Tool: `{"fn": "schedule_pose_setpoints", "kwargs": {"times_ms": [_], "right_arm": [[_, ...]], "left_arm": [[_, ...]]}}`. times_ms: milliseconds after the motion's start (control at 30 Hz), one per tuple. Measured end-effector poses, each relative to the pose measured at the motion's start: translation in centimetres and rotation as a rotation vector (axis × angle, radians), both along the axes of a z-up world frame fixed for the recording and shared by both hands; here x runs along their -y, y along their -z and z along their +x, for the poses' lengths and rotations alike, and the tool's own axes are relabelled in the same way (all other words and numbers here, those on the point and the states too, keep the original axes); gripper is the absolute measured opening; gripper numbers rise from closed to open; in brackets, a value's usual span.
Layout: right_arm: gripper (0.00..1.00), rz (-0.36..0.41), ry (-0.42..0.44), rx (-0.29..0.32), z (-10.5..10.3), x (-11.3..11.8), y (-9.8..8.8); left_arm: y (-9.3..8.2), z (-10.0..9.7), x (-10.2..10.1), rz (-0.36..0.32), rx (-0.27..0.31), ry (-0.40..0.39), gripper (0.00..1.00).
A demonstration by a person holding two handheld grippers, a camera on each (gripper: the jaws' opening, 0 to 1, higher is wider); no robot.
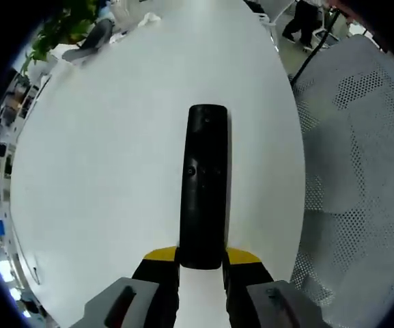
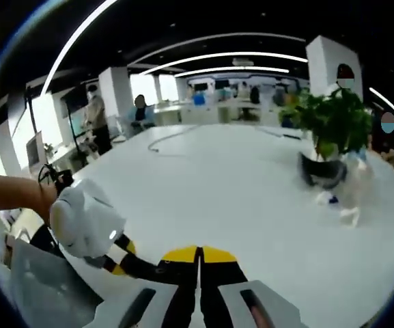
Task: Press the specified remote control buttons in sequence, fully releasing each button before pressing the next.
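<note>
On the smooth white oval table (image 1: 101, 178), the long, slim black plastic remote control (image 1: 203, 184) lies lengthwise, its near end clamped between the yellow-tipped black jaws of the left gripper (image 1: 201, 263). A grey perforated mesh chair (image 1: 360, 171) stands just beside the table's edge. The right gripper (image 2: 199, 263) hovers with jaws pressed together, empty. Farther along sits a leafy green potted plant (image 2: 330, 123).

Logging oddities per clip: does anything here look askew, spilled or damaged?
Nothing stands out. The black remote is held straight between the left gripper jaws above the white table, intact. The right gripper is shut on nothing; the plant stands upright.
</note>
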State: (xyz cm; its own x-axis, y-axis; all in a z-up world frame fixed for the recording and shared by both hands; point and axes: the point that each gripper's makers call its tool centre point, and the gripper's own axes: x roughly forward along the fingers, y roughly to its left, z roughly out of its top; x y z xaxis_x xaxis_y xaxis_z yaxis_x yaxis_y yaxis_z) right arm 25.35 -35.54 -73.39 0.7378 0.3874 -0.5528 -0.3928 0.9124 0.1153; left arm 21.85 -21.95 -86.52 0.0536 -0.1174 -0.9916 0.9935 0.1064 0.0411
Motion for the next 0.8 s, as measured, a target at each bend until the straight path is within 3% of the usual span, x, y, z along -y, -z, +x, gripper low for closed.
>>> {"fn": "schedule_pose_setpoints", "kwargs": {"times_ms": [267, 567, 800], "right_arm": [[0.00, 0.007, -0.010, 0.000, 0.2, 0.0, -0.1], [0.00, 0.036, -0.010, -0.062, 0.3, -0.4, 1.5], [0.00, 0.062, -0.010, -0.150, 0.1, -0.9, 3.4]], "left_arm": [[0.0, -1.2, 0.0, -0.028, 0.003, -0.023, 0.23], [0.2, -2.0, 0.4, -0.066, 0.005, -0.056, 0.23], [0.4, -2.9, 0.6, -0.097, 0.014, -0.062, 0.23]]}}
